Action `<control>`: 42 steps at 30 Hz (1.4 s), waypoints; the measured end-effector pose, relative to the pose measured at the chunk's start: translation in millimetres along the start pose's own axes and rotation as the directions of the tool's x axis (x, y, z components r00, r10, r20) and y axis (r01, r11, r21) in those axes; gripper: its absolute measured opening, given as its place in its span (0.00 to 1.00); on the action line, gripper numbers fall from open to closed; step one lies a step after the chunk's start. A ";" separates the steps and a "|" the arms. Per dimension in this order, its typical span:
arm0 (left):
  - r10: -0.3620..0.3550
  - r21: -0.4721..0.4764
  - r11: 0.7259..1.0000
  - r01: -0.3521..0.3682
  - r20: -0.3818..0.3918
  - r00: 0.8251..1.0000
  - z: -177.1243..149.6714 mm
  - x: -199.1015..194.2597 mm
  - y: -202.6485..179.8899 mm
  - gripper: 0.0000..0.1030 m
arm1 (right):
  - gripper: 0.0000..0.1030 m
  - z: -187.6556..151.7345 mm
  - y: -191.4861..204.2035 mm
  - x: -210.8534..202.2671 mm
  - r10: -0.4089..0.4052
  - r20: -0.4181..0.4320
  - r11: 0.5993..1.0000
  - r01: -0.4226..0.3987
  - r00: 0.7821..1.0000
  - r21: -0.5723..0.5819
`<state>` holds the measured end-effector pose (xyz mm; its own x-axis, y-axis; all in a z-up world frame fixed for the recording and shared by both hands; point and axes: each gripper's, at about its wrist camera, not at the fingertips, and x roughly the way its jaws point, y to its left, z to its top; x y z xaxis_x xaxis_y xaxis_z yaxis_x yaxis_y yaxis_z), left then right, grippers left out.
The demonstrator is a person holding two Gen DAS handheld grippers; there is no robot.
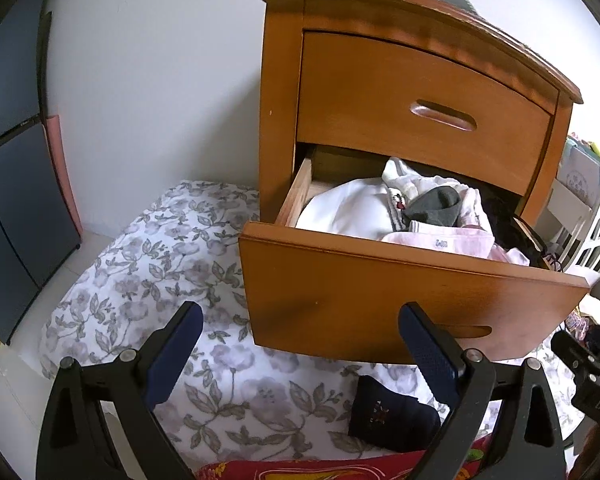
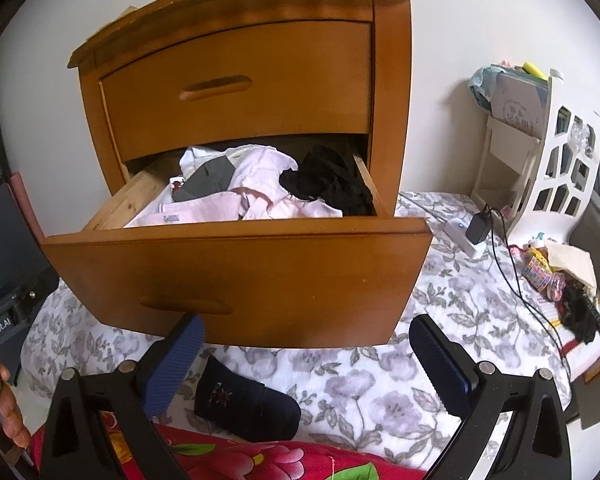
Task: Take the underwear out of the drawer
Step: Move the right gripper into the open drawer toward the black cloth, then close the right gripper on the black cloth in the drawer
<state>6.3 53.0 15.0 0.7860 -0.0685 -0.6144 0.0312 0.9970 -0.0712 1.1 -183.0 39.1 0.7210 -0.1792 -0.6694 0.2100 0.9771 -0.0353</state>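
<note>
Underwear: a heap of white, pink, grey and black garments [image 2: 260, 188] lay piled inside the pulled-out lower drawer [image 2: 236, 276]; no gripper touched it.
Dark cabinet: stood at the far left of the left wrist view [image 1: 8, 184], against the white wall.
Floral bedding: a white cover printed with grey flowers [image 1: 148, 264] spread under and in front of the nightstand.
Left gripper: hovered low in front of the drawer [image 1: 300, 344], jaws spread wide with nothing between them, its blue pads [image 1: 172, 360] above the bedding.
Nightstand: orange-brown wood [image 2: 392, 92], upper drawer [image 2: 236, 88] closed, lower one drawn out towards the cameras.
Drawer contents, left to right: white cloth [image 1: 348, 208], a grey piece [image 1: 436, 208], pink fabric [image 1: 440, 240], then black lace [image 2: 332, 184] at the right end.
Dark folded item: a navy piece with a small emblem [image 2: 244, 404] lay on the bedding just below the drawer front, between the two grippers.
Red fabric: a flowered red cloth [image 2: 236, 460] lay at the bottom edge.
Right gripper: held in front of the drawer front [image 2: 306, 346], fingers wide apart and empty.
White rack: a cut-out shelf [image 2: 556, 168] stood at the right, with a charger and cable [image 2: 480, 228] and small clutter beside it.
</note>
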 end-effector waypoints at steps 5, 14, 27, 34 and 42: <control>-0.006 0.022 1.000 0.006 0.009 1.000 -0.1 -0.8 -3.4 0.95 | 1.00 14.7 10.9 -7.7 0.070 0.045 0.995 -0.067 0.997 -0.068; -0.025 0.040 0.999 0.026 -0.024 0.999 -2.5 6.3 -7.6 0.95 | 1.00 69.7 19.2 -8.4 0.167 0.040 0.980 -0.162 0.985 -0.118; 0.028 0.069 0.997 -0.022 -0.095 0.995 -6.5 22.5 -11.6 0.95 | 0.71 155.9 -6.3 67.2 0.012 -0.164 0.990 -0.035 0.986 -0.139; 0.037 0.085 0.996 -0.029 -0.092 0.995 -6.1 22.8 -14.7 0.95 | 0.63 152.9 -16.9 115.2 -0.042 -0.294 0.991 0.002 0.955 -0.135; 0.039 0.091 0.995 -0.030 -0.101 0.994 -7.2 24.7 -16.3 0.95 | 0.44 147.8 -18.1 153.4 -0.085 -0.377 0.989 0.033 0.922 -0.143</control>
<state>20.8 34.8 -4.7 0.7201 -0.0327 -0.6931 0.0636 0.9978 0.0190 205.5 -245.1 46.8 0.3978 -0.2050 -0.8943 0.1373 0.9771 -0.1629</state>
